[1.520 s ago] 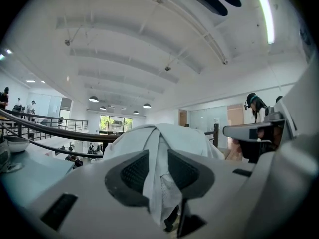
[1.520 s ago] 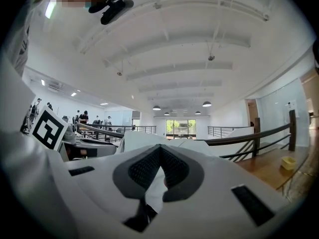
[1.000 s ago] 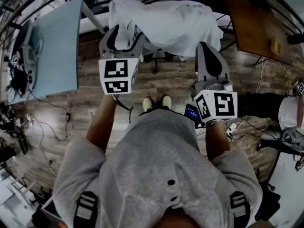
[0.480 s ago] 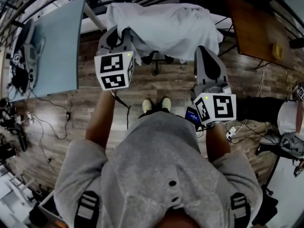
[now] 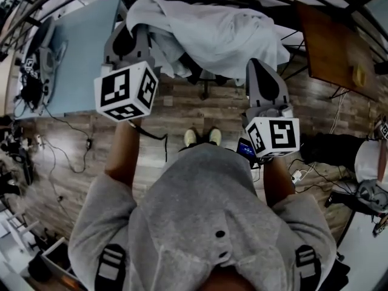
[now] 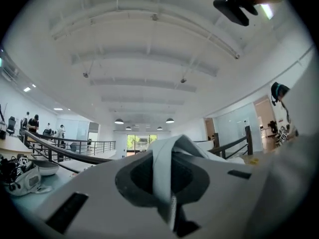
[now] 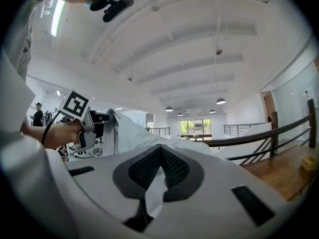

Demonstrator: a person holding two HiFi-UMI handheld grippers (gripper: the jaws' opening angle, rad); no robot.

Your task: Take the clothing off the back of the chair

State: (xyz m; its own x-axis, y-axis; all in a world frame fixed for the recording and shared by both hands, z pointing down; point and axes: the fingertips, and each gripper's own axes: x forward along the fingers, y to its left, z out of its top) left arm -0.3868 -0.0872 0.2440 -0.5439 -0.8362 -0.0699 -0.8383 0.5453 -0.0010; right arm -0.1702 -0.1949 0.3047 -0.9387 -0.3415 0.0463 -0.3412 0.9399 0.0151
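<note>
1. the white clothing (image 5: 218, 32) lies draped over the back of the chair (image 5: 205, 80), covering most of it; only dark parts of the chair show below the cloth.
2. the left gripper (image 5: 132, 36) is raised at the clothing's left edge, its jaws clamped on a fold of the white fabric, which runs up between the pads in the left gripper view.
3. the right gripper (image 5: 264, 65) sits lower, at the clothing's right edge, jaws pressed together with a thin pale sliver of the cloth between them.
4. both grippers point level, toward the chair.
5. a light blue table (image 5: 79, 47) stands to the left of the chair and a brown wooden table (image 5: 330, 41) to the right, on a plank floor (image 5: 182, 111).
</note>
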